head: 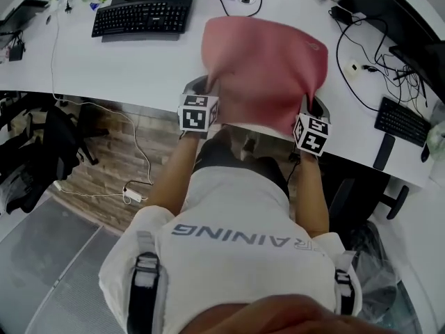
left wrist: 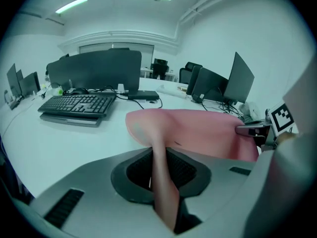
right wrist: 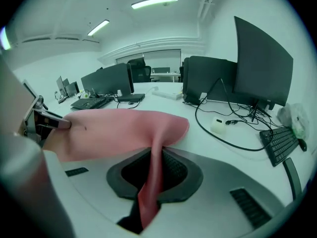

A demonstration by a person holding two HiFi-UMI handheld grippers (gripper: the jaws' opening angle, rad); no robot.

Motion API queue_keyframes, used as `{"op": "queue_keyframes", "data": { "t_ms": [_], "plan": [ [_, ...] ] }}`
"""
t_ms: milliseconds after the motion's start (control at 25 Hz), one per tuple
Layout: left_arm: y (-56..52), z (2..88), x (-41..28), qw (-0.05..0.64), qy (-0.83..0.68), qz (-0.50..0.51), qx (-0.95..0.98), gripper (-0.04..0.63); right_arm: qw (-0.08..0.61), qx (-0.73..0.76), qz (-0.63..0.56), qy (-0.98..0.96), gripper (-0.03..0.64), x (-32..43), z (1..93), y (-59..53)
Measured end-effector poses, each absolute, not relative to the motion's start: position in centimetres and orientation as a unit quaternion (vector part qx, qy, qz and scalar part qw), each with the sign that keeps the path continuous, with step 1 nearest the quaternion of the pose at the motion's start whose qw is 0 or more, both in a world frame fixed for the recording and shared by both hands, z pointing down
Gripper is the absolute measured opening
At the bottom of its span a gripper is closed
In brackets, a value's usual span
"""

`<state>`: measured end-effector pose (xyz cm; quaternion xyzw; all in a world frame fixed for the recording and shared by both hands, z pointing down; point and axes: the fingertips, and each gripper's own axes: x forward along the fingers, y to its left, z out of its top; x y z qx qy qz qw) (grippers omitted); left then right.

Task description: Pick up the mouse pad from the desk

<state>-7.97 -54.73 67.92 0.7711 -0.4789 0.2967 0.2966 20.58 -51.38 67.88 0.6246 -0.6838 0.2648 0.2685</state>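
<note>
The pink mouse pad (head: 268, 65) hangs above the white desk (head: 125, 68), stretched between both grippers by its near corners. My left gripper (head: 207, 88) is shut on the pad's near left corner; in the left gripper view the pink sheet (left wrist: 163, 182) is pinched edge-on between the dark pads. My right gripper (head: 310, 104) is shut on the near right corner, and the right gripper view shows the pad (right wrist: 151, 182) clamped between its pads the same way. The pad's far edge (right wrist: 173, 125) droops toward the desk.
A black keyboard (head: 142, 16) lies at the desk's far left, with cables (head: 361, 68) and a second keyboard (head: 403, 120) at the right. Monitors (right wrist: 260, 68) stand along the back. The desk's near edge runs just under both grippers, above a floor with a power strip (head: 132, 195).
</note>
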Motion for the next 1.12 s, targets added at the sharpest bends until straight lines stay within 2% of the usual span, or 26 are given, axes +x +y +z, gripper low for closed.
{"op": "queue_keyframes", "data": {
  "t_ms": [320,1120],
  "plan": [
    [-53.6,61.7,-7.3,0.256,-0.504,0.249,0.787,0.084,0.22,0.629,0.23,-0.709,0.061,21.5,61.6,-50.8],
    [-52.3,40.4,-5.4,0.091,-0.548,0.088,0.827,0.083,0.071,0.652,0.063,-0.752,0.061,23.7,40.4,-48.9]
  ]
}}
